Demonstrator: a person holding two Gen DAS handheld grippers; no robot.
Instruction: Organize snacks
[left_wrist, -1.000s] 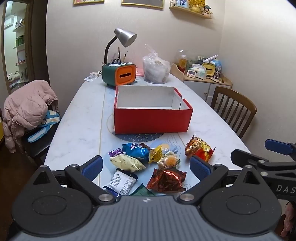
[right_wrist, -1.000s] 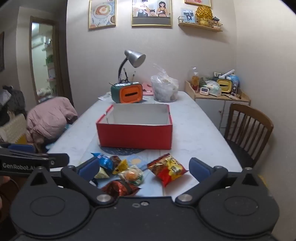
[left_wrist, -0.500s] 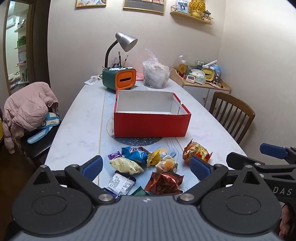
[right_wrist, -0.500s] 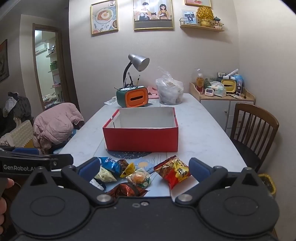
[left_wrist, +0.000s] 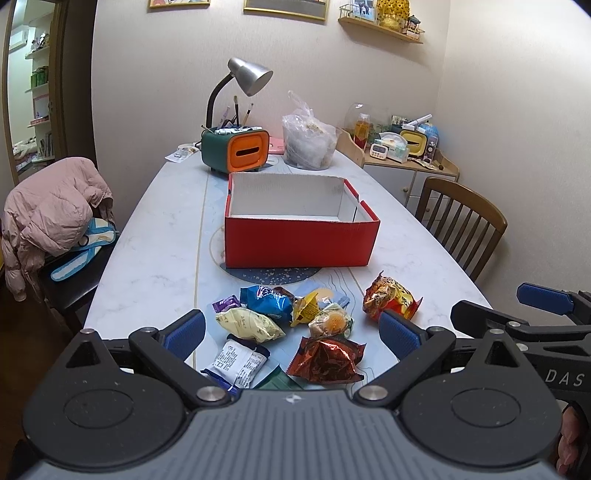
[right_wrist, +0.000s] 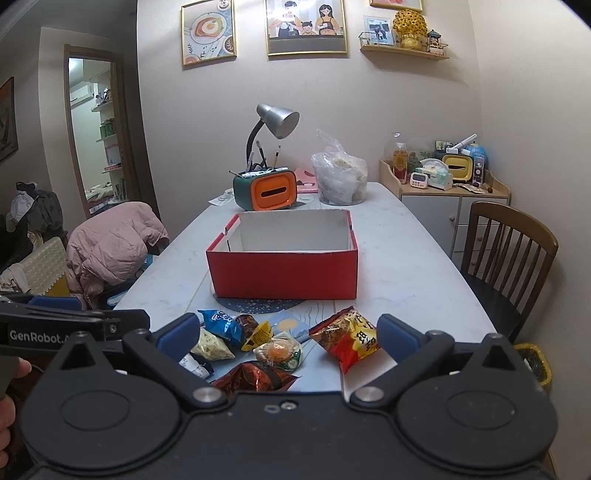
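An empty red box (left_wrist: 301, 243) with a white inside stands mid-table, also in the right wrist view (right_wrist: 282, 273). Several snack packets lie in front of it: a blue bag (left_wrist: 266, 301), a pale yellow bag (left_wrist: 249, 325), a white-and-navy packet (left_wrist: 238, 363), a brown foil bag (left_wrist: 327, 360), a clear pack with an orange centre (left_wrist: 330, 321) and a red-orange bag (left_wrist: 391, 299), also in the right wrist view (right_wrist: 351, 338). My left gripper (left_wrist: 291, 332) is open and empty above the near packets. My right gripper (right_wrist: 284, 334) is open and empty too.
A green-and-orange desk organiser with a lamp (left_wrist: 234, 151) and a clear plastic bag (left_wrist: 308, 142) stand behind the box. A wooden chair (left_wrist: 461, 225) is at the right, a chair with a pink jacket (left_wrist: 51, 218) at the left. A cluttered cabinet (right_wrist: 447, 184) stands at the back right.
Both grippers have drawn back and risen slightly, so the box and the packets look smaller and farther. Nothing on the table has moved.
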